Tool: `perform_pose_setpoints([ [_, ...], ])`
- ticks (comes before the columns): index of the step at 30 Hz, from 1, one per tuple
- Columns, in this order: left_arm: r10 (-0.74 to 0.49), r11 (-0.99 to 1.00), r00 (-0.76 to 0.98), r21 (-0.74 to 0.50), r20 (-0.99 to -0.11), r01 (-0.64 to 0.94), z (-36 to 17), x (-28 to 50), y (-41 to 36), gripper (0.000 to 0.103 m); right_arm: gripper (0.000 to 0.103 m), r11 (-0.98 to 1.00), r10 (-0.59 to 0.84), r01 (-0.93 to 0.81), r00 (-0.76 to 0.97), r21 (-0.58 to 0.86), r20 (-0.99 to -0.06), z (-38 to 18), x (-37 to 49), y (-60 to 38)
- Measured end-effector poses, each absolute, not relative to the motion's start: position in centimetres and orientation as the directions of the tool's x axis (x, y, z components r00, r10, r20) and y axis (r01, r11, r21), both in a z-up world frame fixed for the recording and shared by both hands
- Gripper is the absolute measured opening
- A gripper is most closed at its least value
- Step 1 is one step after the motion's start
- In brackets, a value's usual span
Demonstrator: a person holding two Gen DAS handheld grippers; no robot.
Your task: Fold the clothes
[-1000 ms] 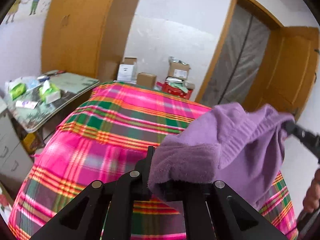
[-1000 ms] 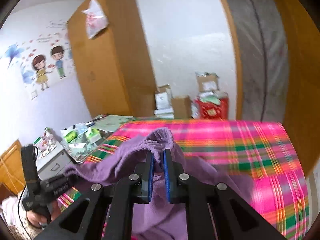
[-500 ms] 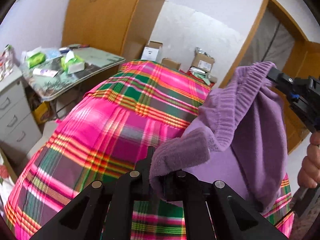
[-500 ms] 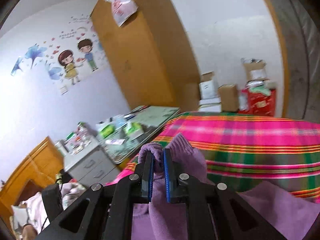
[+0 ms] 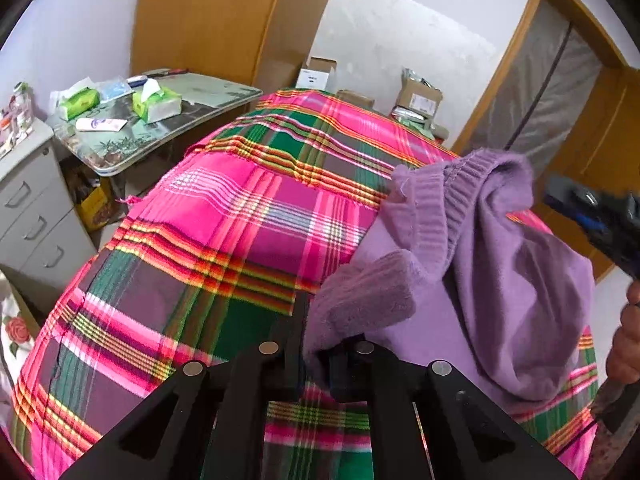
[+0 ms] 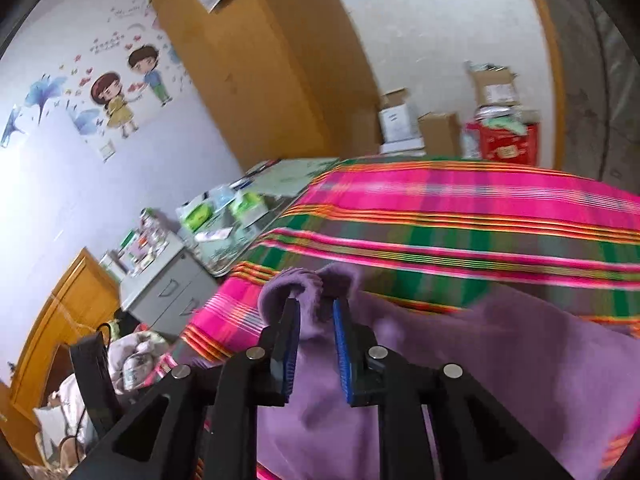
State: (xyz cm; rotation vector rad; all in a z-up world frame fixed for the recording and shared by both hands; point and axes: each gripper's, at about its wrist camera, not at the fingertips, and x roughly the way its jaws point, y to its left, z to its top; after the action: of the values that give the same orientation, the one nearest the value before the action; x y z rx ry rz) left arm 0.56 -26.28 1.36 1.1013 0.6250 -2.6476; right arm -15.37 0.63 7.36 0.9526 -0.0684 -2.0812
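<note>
Now the right gripper (image 6: 316,336) stands with its blue-padded fingers (image 6: 341,344) parted, a gather of the purple sweater (image 5: 500,264) loose between them where half a second ago they pinched it tight; the left gripper (image 5: 316,344) is clamped on a thick fold of the same knit, though the cloth hides its tips; the sweater, held high between both tools a moment back, has come down so that its body lies on the pink-and-green plaid bedspread (image 5: 224,216), only the ribbed edge (image 5: 460,184) lifted in a soft peak; the garment is bunched, not squared, so the fold looks unfinished, and whether this release ends a spreading or a folding pass cannot be told; beyond the bed, green tissue packs (image 5: 156,104) sit on the side table (image 5: 208,92), cardboard boxes (image 6: 436,132) and a red carton (image 6: 508,144) line the wall; their labels are too small and blurred to read; a cartoon couple decorates the wall sticker (image 6: 124,88)
</note>
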Motion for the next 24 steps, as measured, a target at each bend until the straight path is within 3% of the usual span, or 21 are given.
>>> perform_pose_setpoints([
  [9,-0.018,-0.879,-0.712,-0.328,-0.702,0.346,2.9,3.4,-26.1,0.015,0.034,-0.83,-0.55,0.466,-0.599,0.305,-0.582,5.7,-12.6,14.0],
  [14,0.002,-0.896,-0.765,-0.341,-0.644,0.284,5.1,4.3,-24.0,0.024,0.036,-0.895,-0.445,0.319,-0.607,0.311,-0.658,1.6,-13.2,19.2],
  [16,0.01,-0.902,-0.785,-0.344,-0.619,0.259,5.9,4.6,-23.2,0.027,0.036,-0.891,-0.452,0.271,-0.599,0.363,-0.662,0.2,-13.8,20.8],
  [19,0.058,-0.913,-0.786,-0.351,-0.616,0.209,5.9,3.5,-21.5,0.044,0.04,-0.863,-0.493,0.218,-0.561,0.456,-0.665,-1.7,-15.2,22.5],
  [24,0.147,-0.923,-0.704,-0.352,-0.695,0.155,4.0,-0.3,-18.9,0.044,0.041,-0.843,-0.534,0.241,-0.481,0.481,-0.695,-3.3,-16.7,21.2],
])
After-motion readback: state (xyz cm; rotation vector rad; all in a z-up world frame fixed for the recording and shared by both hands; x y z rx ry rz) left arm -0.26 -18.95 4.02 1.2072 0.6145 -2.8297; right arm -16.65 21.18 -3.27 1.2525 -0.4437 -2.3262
